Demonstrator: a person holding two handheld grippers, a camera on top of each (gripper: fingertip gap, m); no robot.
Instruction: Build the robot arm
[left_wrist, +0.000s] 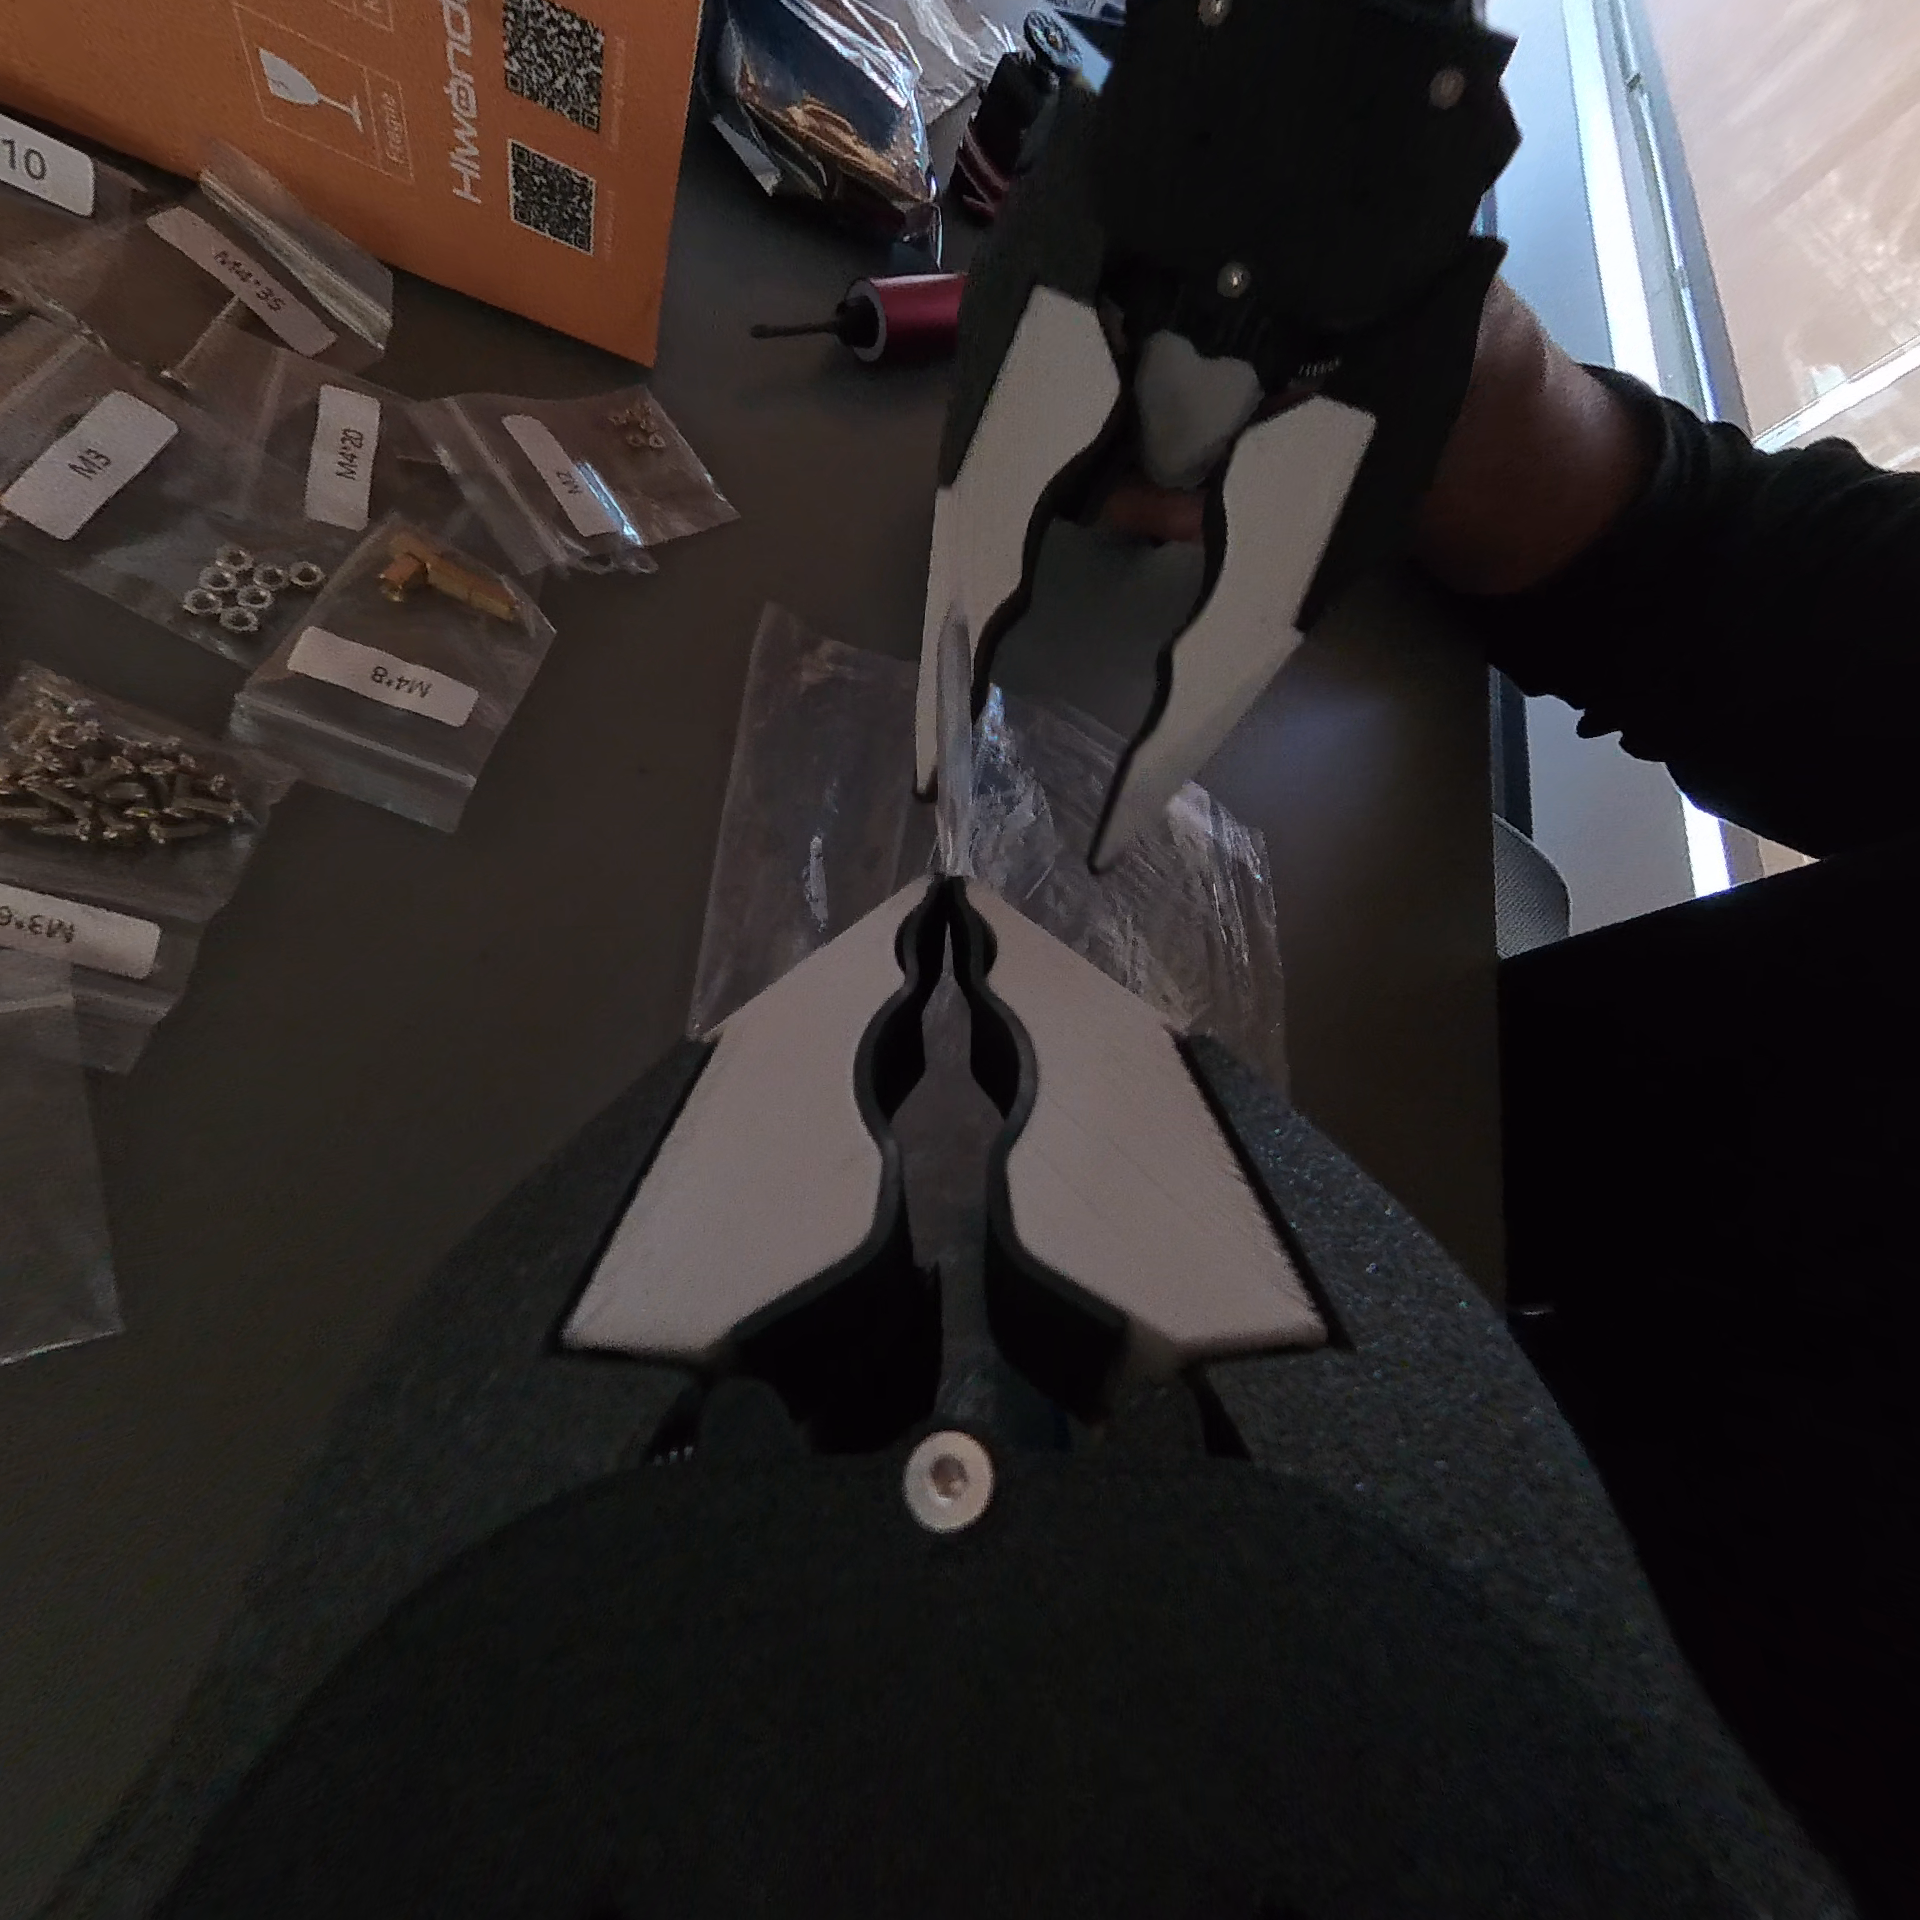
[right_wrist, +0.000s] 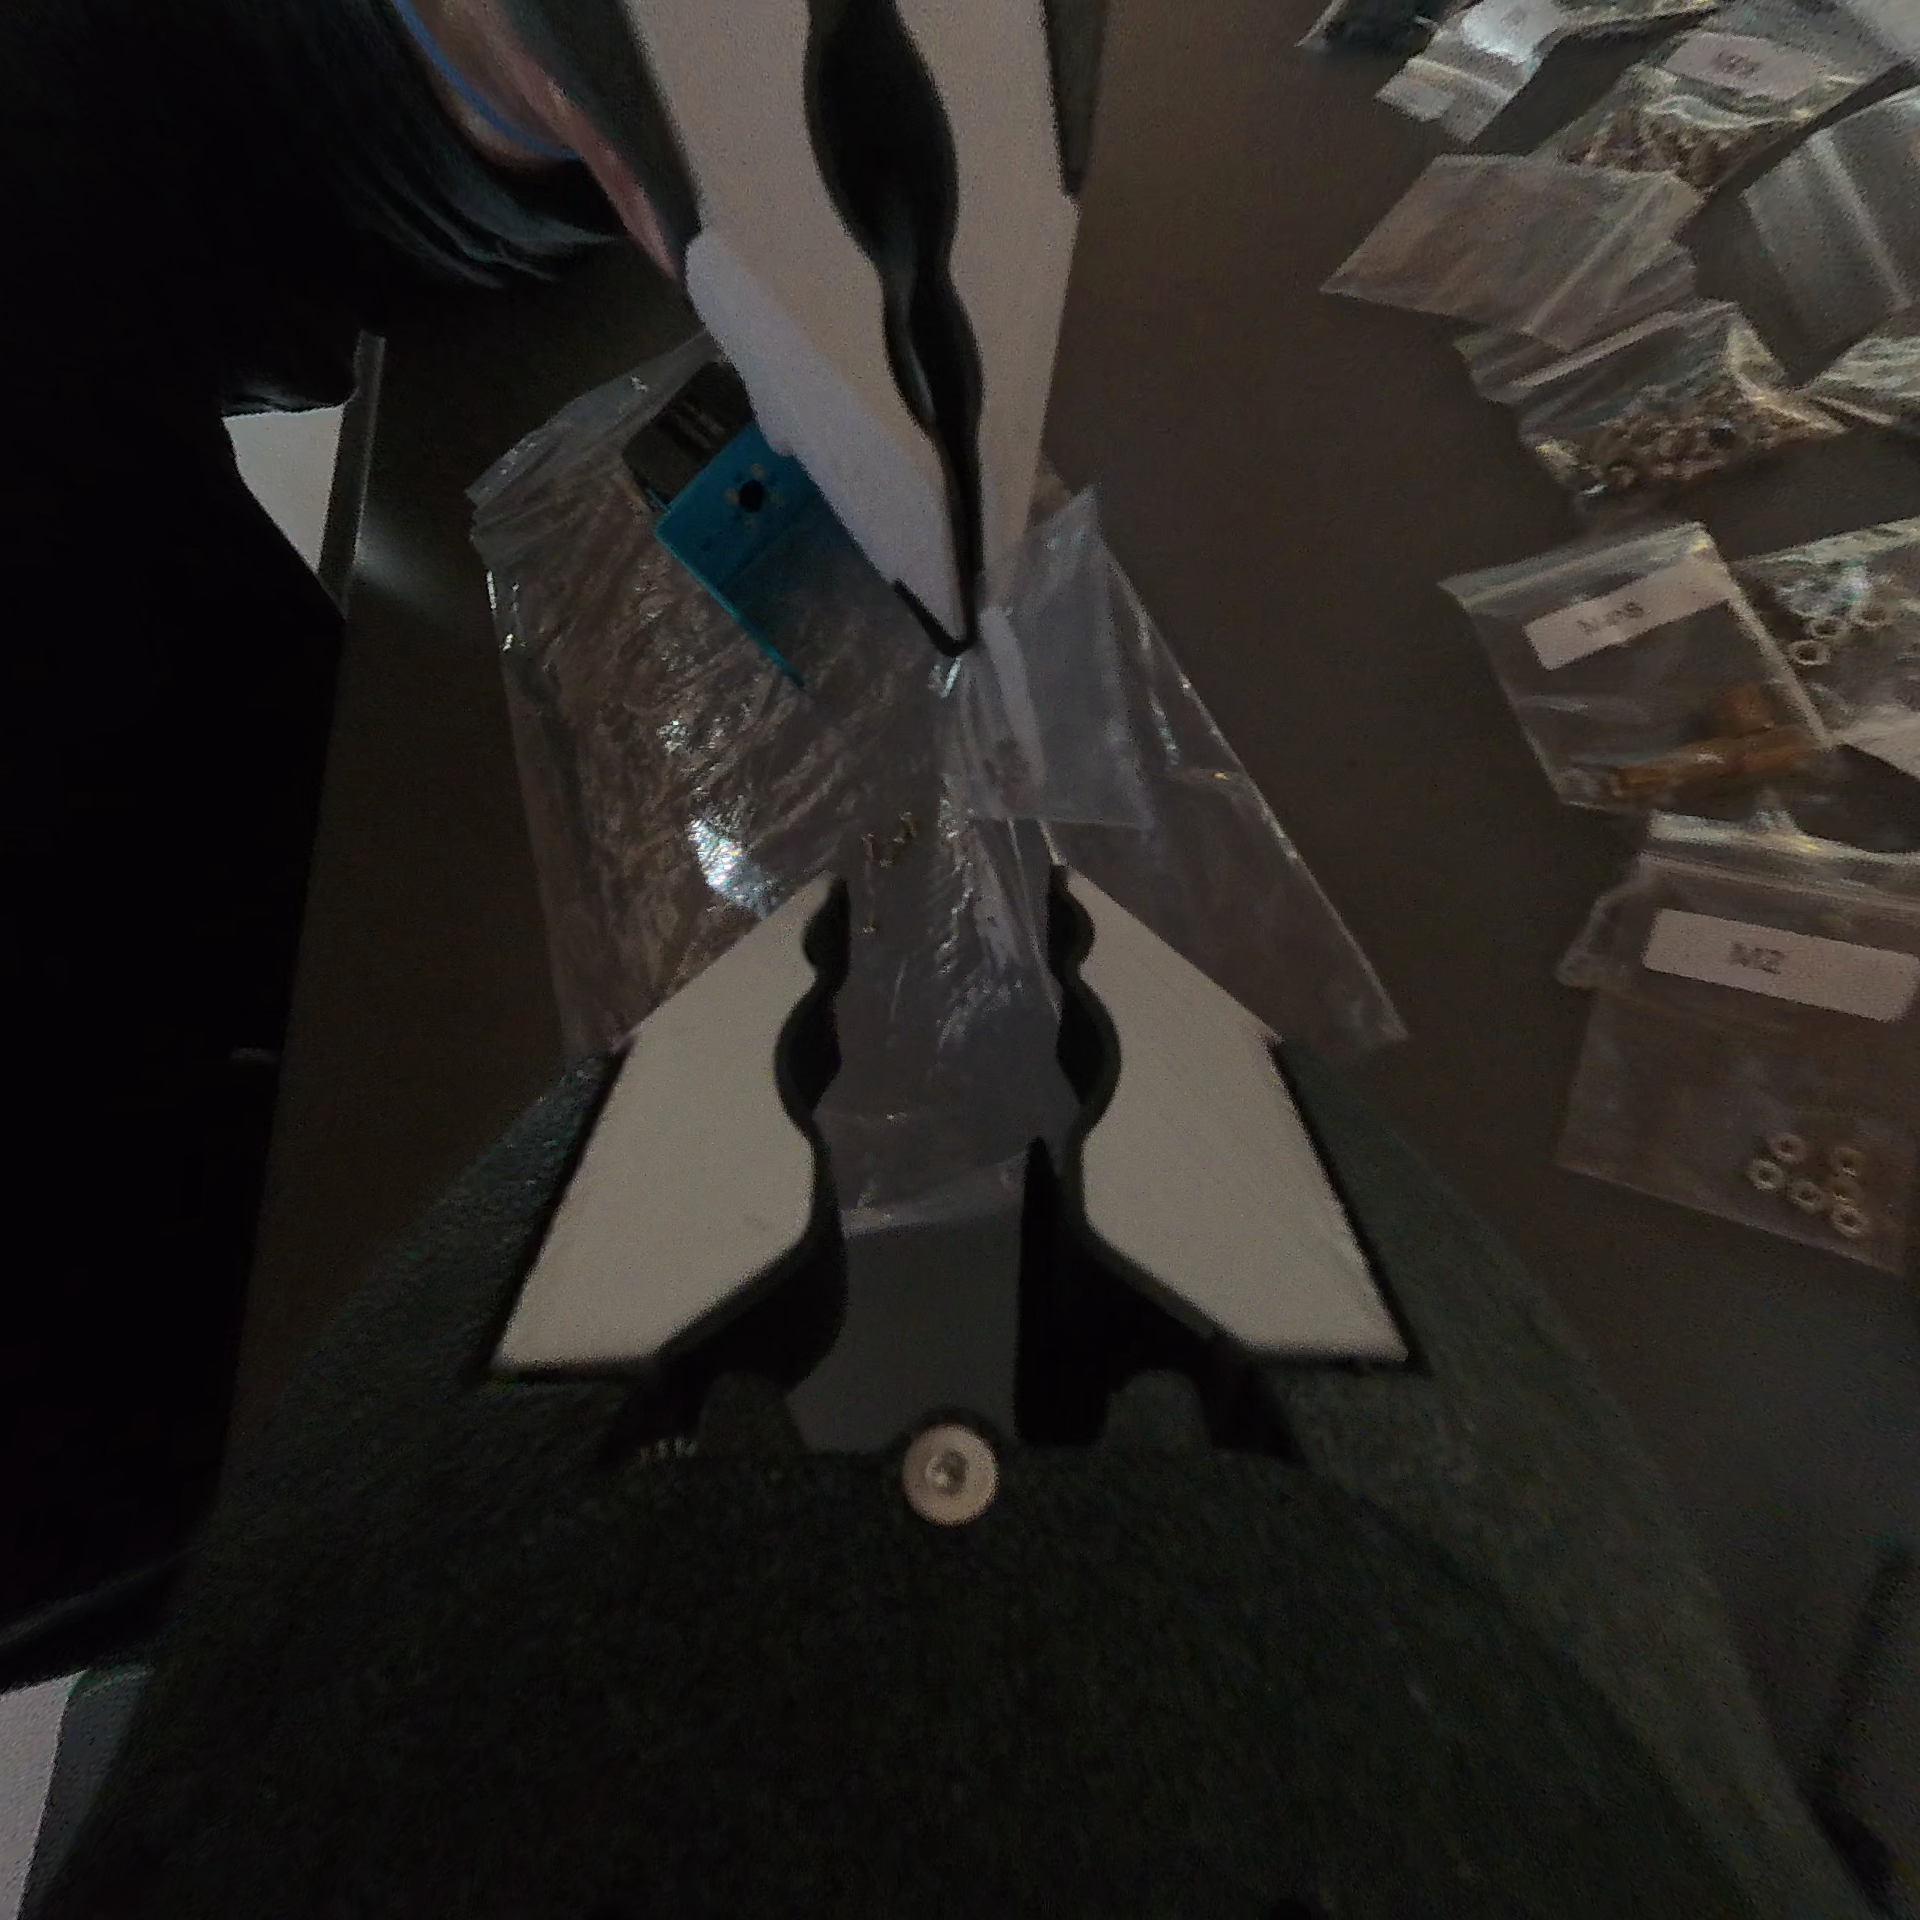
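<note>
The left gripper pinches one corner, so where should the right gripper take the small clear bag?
Likely its free edge, opposite the left gripper: the small clear bag is thin flat film and the open right gripper faces that edge.

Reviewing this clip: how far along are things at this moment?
Done: the left gripper is shut on the edge of a small clear bag, held above a larger clear bag containing a blue part.
In hand: the right gripper is open next to the small bag and has not closed on it.
Left: the labelled hardware bags lie untouched on the table.
</note>
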